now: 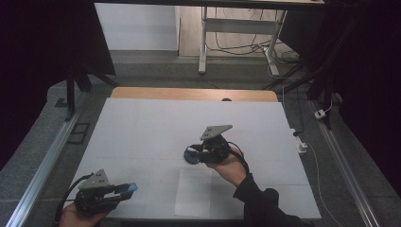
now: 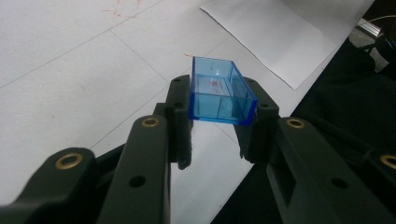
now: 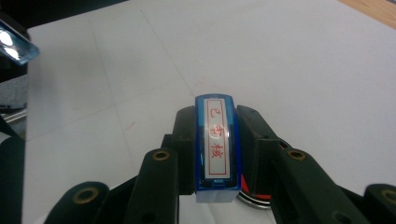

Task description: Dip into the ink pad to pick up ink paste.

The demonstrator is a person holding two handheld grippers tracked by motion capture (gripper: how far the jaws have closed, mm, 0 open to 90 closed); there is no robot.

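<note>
My left gripper (image 1: 127, 188) is at the table's near left corner, shut on a clear blue open box-shaped cap (image 1: 132, 187). In the left gripper view the cap (image 2: 222, 91) sits crosswise between the jaw tips of that gripper (image 2: 219, 122), its hollow side facing the camera. My right gripper (image 1: 193, 154) is low over the middle of the table, shut on a blue stamp (image 1: 190, 155). In the right gripper view the stamp (image 3: 216, 154) stands lengthwise in the gripper (image 3: 217, 123), showing a white label with red characters. Something red and silver (image 3: 254, 199) shows just beneath it.
A white mat (image 1: 142, 127) covers the table, with a wooden edge (image 1: 194, 93) at the back. A loose white sheet of paper (image 1: 194, 191) lies near the front edge, between the two hands. A dark sleeve (image 1: 260, 203) reaches in from the bottom right. Metal rails (image 1: 47, 161) flank the table.
</note>
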